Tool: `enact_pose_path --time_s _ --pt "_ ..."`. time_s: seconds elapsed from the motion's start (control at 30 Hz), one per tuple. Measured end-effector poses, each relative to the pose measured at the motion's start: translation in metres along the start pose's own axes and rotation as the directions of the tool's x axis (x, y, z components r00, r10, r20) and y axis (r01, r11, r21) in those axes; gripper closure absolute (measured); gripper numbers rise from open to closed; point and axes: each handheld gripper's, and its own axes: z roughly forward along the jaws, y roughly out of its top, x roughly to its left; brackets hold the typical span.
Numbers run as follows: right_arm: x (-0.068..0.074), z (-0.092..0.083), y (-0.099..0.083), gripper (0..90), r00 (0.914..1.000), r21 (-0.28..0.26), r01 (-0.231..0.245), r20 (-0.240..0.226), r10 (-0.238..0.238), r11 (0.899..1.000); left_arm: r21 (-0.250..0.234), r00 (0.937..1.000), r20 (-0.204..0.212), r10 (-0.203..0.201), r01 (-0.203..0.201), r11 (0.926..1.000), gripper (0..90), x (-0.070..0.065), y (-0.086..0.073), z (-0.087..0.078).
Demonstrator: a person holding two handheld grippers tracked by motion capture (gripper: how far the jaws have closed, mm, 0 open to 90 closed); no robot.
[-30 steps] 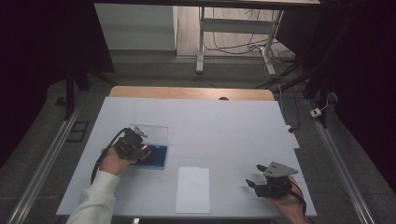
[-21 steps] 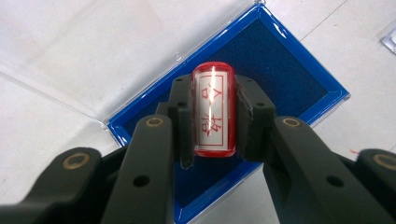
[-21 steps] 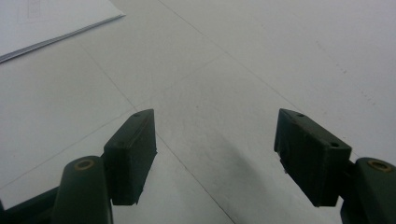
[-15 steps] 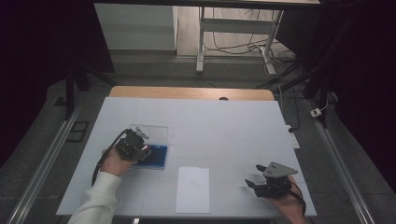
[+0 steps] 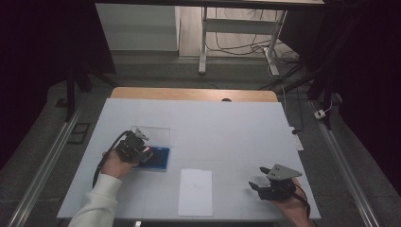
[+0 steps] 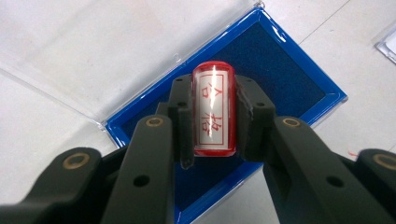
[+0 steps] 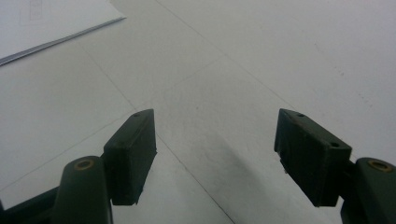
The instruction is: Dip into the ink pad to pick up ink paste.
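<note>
Landmark: blue ink pad (image 6: 261, 84), an open tray with a dark felt bed, lying on the white table (image 5: 236, 127) toward its left side. Left tongs (image 6: 214, 112) are clamped on a red stamp (image 6: 213, 109) (white label with red characters, facing the camera), the pads pressing both its sides; the stamp sits directly over the pad's felt, contact with it not discernible. The pad's clear lid (image 6: 93, 56) lies flat, hinged back from the pad's far edge. A white sheet (image 5: 196, 191) lies on the table right of the pad. Right tongs (image 5: 261, 187) rest well to the right of the pad, beyond the sheet, jaws spread wide with nothing between them.
</note>
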Motion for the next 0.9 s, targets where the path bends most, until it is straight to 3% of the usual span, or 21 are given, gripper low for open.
enact_pose_path --time_s 0.27,0.47,0.57,0.73,0.8,0.9 --pt "-0.001 0.001 -0.001 29.0 1.0 0.008 -0.002 0.002 0.002 1.0 0.001 0.9995 -0.018 0.025 -0.025 0.9997 70.4 -0.003 0.003 -0.006" --pt "-0.003 -0.001 -0.002 29.0 0.9999 0.004 -0.012 0.006 0.012 1.0 -0.069 0.9996 -0.004 0.028 -0.028 0.9972 70.2 -0.005 0.006 -0.018" --pt "-0.004 -0.001 -0.003 29.1 0.9999 0.005 -0.013 0.008 0.013 1.0 -0.116 0.9994 0.024 0.023 -0.02 0.993 70.1 -0.005 0.006 -0.028" --pt "-0.004 -0.002 -0.003 29.1 0.9999 -0.001 -0.013 0.01 0.013 1.0 -0.209 0.9965 0.082 0.018 0.0 0.9779 70.0 -0.004 0.004 -0.048" --pt "-0.004 -0.002 -0.003 29.1 0.9999 -0.002 -0.014 0.01 0.014 1.0 -0.235 0.9935 0.112 0.024 0.003 0.972 70.0 -0.004 0.004 -0.053" --pt "-0.004 -0.002 -0.004 29.1 0.9999 -0.001 -0.013 0.01 0.013 1.0 -0.247 0.9929 0.113 0.039 -0.01 0.9691 70.0 -0.007 0.005 -0.058"
